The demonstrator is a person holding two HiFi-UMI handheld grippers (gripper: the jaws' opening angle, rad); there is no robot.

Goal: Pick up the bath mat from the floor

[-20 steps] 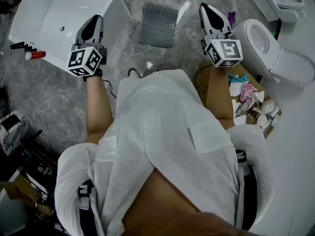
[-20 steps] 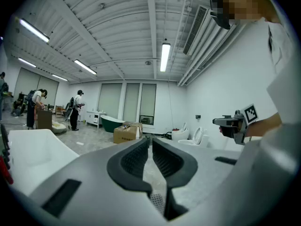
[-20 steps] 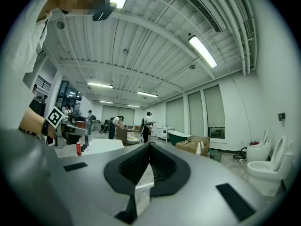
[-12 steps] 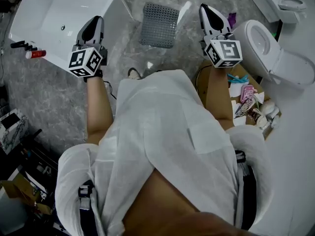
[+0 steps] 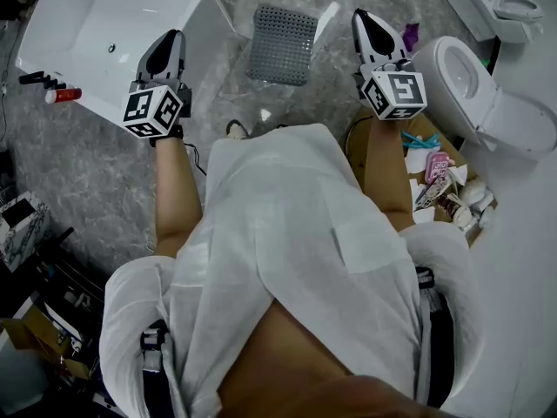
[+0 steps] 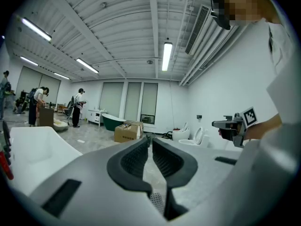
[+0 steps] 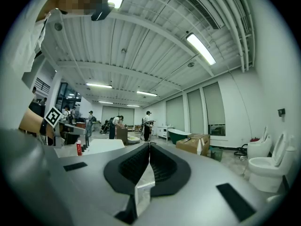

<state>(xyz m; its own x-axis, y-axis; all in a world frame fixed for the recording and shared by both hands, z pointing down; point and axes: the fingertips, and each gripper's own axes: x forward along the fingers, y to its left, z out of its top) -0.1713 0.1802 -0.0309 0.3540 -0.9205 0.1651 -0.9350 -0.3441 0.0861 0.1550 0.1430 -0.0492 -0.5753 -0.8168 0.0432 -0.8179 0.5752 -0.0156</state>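
— bathtub point(image 5: 104, 24) at the far left, what is it like?
— white and glossy, a deep rectangle with rounded corners, standing on a grey veined stone floor point(image 5: 78, 172). a small red-capped bottle point(image 5: 63, 97) sits at its left edge.
— and the left gripper point(image 5: 171, 35)?
— it hangs over the tub's right edge, with a grey shell and a cube of black-and-white markers at the back. in the left gripper view the dark ribbed pads point(image 6: 134, 160) meet at the tips, with only a thin slit between them and nothing in it.
— where is the bath mat point(image 5: 281, 44)?
— flat on the floor, just right of the tub's corner, between the two grippers and apart from both. it is a grey rectangle with rounded corners and looks rubbery. a tight grid of small holes or studs covers it; i cannot tell which. a crumpled sheet of clear plastic point(image 5: 324, 20) touches its upper right corner.
— right gripper point(image 5: 359, 11)?
— same build, to the right of the mat, beside the toilet. its ribbed pads point(image 7: 134, 166) are closed tip to tip on nothing.
— and at the right?
— a white ceramic toilet point(image 5: 474, 85), lid up, with a smooth oval bowl. nearer the person is an open cardboard box point(image 5: 425, 126) full of small packets.
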